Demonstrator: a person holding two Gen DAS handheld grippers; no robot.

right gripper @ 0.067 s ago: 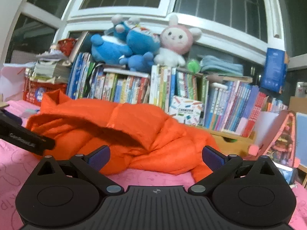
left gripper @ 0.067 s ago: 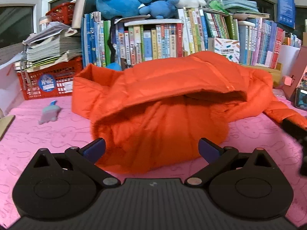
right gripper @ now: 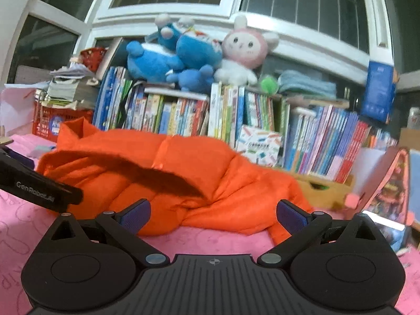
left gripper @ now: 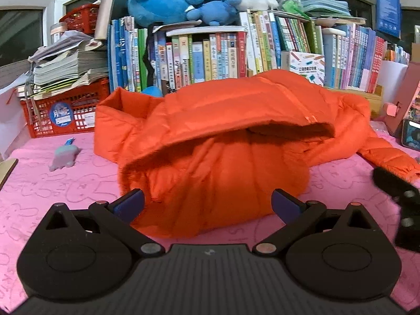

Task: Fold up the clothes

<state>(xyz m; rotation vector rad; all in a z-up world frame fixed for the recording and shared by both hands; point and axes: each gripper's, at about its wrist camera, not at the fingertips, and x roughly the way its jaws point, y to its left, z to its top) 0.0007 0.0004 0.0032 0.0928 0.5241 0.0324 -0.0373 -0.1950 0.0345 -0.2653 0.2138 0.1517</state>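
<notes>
An orange puffer jacket (left gripper: 225, 141) lies bunched on the pink blanket (left gripper: 65, 183), its upper layer folded forward over the lower part. One sleeve (left gripper: 386, 157) trails to the right. My left gripper (left gripper: 207, 204) stands open just in front of the jacket's near edge, nothing between its fingers. In the right wrist view the jacket (right gripper: 170, 173) fills the middle, and my right gripper (right gripper: 214, 214) is open before it, holding nothing. The left gripper's body (right gripper: 39, 189) shows at that view's left edge; the right gripper's body (left gripper: 396, 197) shows at the left wrist view's right edge.
A packed row of books (left gripper: 236, 52) with plush toys (left gripper: 183, 2) on top stands behind the jacket. A red crate (left gripper: 65, 113) under stacked papers sits at the back left. A small grey toy (left gripper: 63, 157) lies on the blanket to the left. A pink box (right gripper: 388, 183) stands at the right.
</notes>
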